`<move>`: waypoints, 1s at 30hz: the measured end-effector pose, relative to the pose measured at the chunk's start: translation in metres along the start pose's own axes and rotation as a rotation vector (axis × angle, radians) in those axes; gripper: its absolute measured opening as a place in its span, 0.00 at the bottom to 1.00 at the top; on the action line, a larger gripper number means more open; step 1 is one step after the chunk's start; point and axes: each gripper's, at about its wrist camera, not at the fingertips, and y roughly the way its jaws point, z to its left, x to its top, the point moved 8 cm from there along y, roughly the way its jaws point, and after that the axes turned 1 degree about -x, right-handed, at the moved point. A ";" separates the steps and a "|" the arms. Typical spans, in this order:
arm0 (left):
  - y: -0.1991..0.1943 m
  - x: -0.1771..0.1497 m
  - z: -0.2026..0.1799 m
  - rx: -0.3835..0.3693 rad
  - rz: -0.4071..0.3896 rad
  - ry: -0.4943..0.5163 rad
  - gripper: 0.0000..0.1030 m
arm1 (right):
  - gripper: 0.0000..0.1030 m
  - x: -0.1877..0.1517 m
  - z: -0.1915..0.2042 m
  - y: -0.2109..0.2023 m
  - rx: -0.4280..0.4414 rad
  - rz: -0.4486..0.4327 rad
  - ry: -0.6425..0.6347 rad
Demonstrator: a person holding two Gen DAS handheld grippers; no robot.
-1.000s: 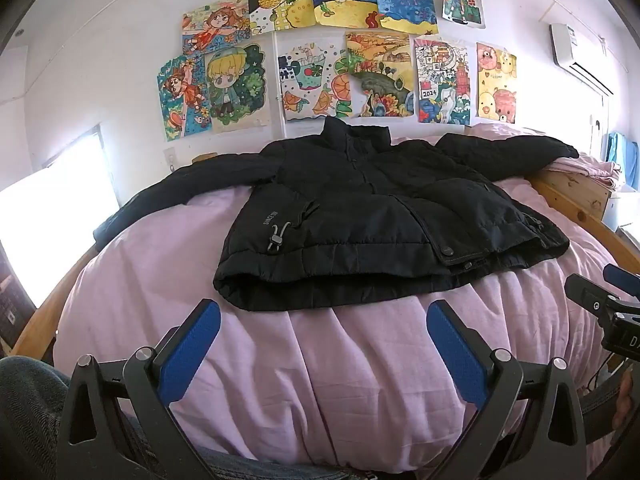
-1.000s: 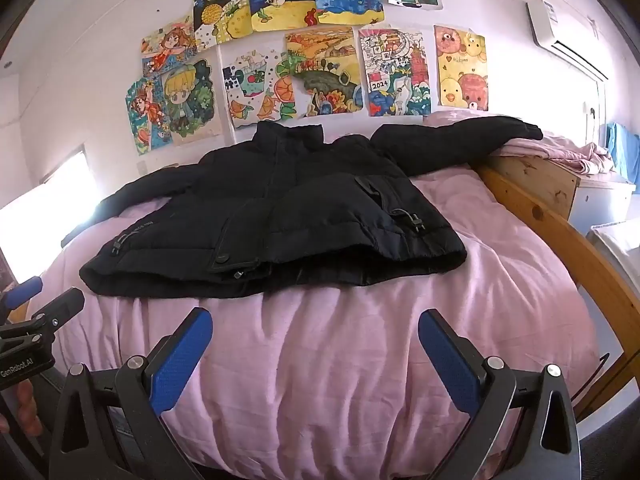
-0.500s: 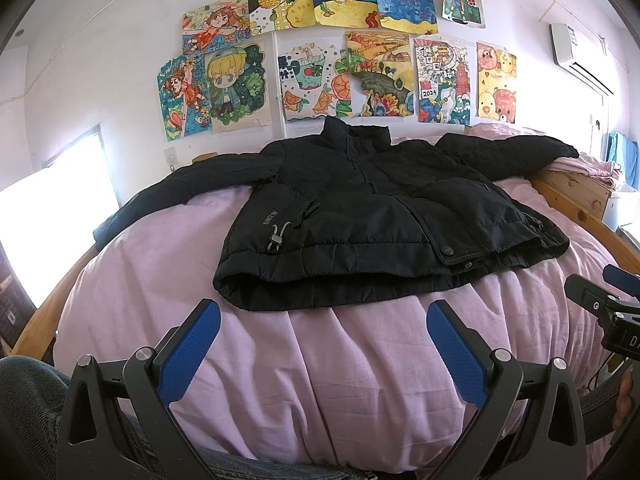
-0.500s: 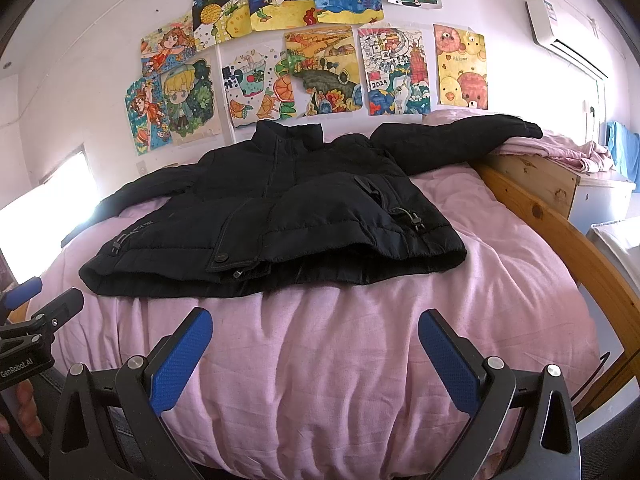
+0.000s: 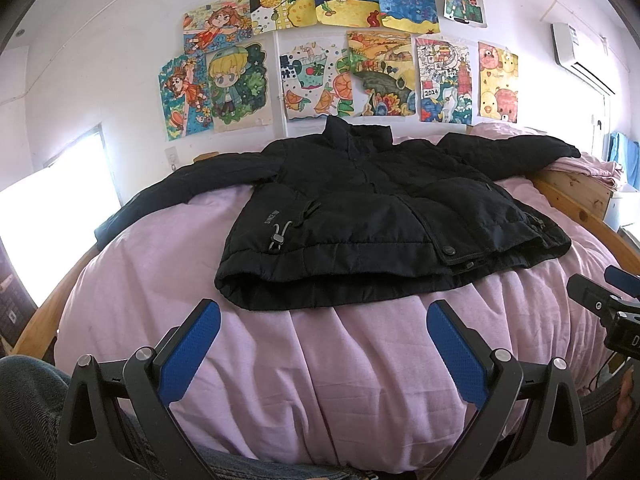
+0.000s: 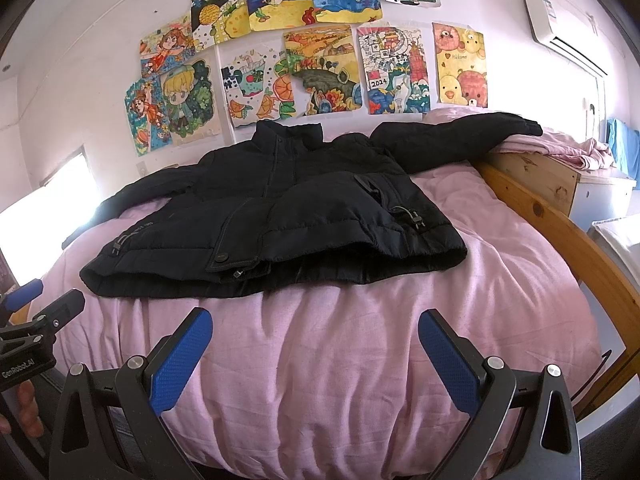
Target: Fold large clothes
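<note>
- Left gripper [image 5: 323, 318]: blue pads spread wide, nothing between them, held short of the jacket's hem, over bare sheet.
- Right gripper [image 6: 315, 326]: same posture, pads wide apart and empty, also short of the hem. Each gripper shows at the edge of the other's view, so they sit side by side, apart.
- Pink sheet [image 5: 328, 360]: rumpled, soft ridges between grippers and hem.
- Black jacket [image 5: 380, 216]: the task's garment. Lies front-up on the sheet, hem nearest the grippers, collar at the far end towards the wall. Padded and thick; front closed as far as visible. Drawcord toggle [image 5: 278, 236] loose on the front near the hem.
- Sleeves: both spread outward from the jacket body. The one on the person's right drapes over the wooden bed rail [image 6: 532, 216] and onto a heap of pink bedding; the other trails off towards the bright window.
- Beyond the collar: wall of children's drawings [image 5: 340, 40].
- Judgement: folding not yet begun; jacket flat, sleeves unfolded.
- Risks: padding is bulky and slick-looking, so a shallow pinch may catch only the top layer and slip. The sleeve over the rail may snag or drag bedding when pulled in. A low approach could grab sheet along with hem.
</note>
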 end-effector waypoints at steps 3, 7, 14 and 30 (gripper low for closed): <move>0.000 0.000 0.000 0.000 0.000 0.000 0.99 | 1.00 0.000 0.000 0.000 0.001 0.001 0.001; 0.000 0.000 0.000 0.000 0.000 0.000 0.99 | 1.00 -0.001 -0.001 0.001 0.001 0.002 0.001; 0.000 0.000 0.000 0.000 0.000 0.001 0.99 | 1.00 -0.001 -0.001 0.002 0.002 0.002 0.002; 0.000 0.000 0.000 0.001 0.001 0.001 0.99 | 1.00 -0.002 -0.001 0.002 0.004 0.002 0.006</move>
